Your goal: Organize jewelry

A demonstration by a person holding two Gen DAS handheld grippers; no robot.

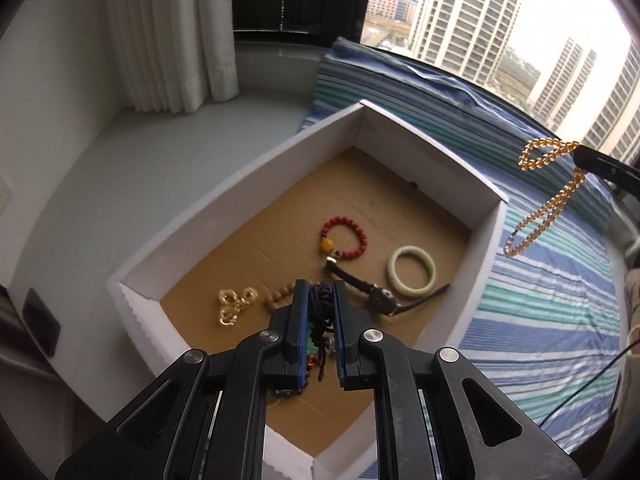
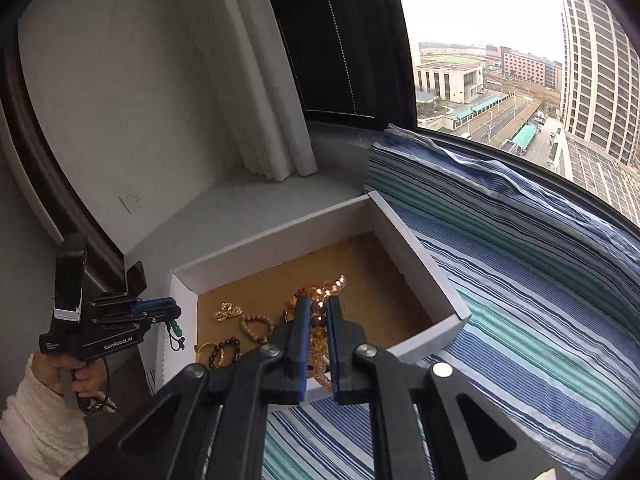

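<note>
A white cardboard box with a brown floor sits on a striped cloth; it also shows in the right wrist view. Inside lie a red bead bracelet, a pale green bangle, a black watch, a gold chain piece and a wooden bead bracelet. My left gripper is shut on a dark corded bead string above the box's near end. My right gripper is shut on a yellow bead necklace, which dangles over the box's right edge.
The blue, green and white striped cloth covers the sill to the right, bunched against the window. White curtains hang at the back left. A grey ledge runs left of the box. Another dark bead bracelet lies in the box.
</note>
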